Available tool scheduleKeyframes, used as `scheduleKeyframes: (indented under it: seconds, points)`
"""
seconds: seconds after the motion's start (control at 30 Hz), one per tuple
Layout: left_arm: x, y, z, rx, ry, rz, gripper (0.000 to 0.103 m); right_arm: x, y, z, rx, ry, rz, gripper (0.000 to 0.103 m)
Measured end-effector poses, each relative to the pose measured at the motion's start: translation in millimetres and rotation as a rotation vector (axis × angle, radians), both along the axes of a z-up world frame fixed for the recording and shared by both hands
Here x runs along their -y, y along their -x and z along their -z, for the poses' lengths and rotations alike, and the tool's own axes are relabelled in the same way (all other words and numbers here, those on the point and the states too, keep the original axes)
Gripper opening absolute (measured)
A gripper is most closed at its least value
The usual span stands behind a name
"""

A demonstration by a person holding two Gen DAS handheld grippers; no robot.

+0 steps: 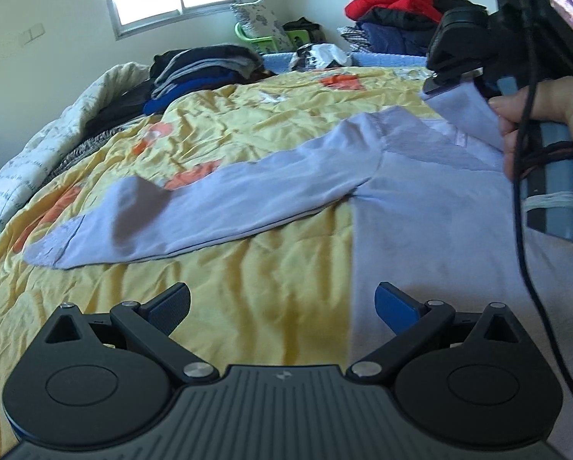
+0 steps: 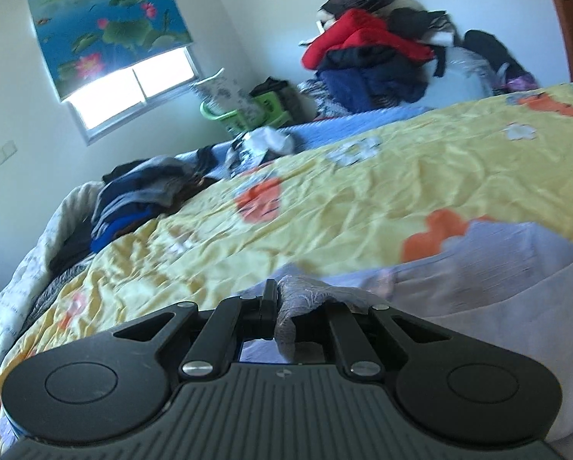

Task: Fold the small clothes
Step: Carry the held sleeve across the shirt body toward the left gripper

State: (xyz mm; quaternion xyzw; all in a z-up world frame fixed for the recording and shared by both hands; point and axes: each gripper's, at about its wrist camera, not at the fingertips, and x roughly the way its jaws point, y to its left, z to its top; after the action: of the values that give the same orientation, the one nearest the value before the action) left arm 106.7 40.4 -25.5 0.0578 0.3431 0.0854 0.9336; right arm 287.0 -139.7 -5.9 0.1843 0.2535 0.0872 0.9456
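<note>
Spread wide over a yellow bedspread (image 1: 248, 287), the left gripper (image 1: 282, 308) held nothing while the right gripper (image 2: 282, 306) pinched a lilac shirt (image 1: 420, 211), its far sleeve blurred.

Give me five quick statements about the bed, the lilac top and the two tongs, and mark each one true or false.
1. The left tongs are open, with nothing between the fingers. True.
2. The right tongs are shut on the lilac top. True.
3. The lilac top lies on a plain white sheet. False: it lies on a yellow bedspread with orange and white flowers.
4. The top's long sleeve is folded across the body. False: it stretches out sideways over the bedspread.
5. A red garment sits on the clothes pile by the far wall. True.
</note>
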Motion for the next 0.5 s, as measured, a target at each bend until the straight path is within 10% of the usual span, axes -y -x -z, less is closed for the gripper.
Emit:
scheduleKeyframes:
  seconds: [0.5]
  points:
    - [-16.7, 5.0, -3.9, 0.000, 0.014, -0.021, 0.103, -81.6, -17.2, 19.4, -0.085, 0.061, -0.132, 0.025]
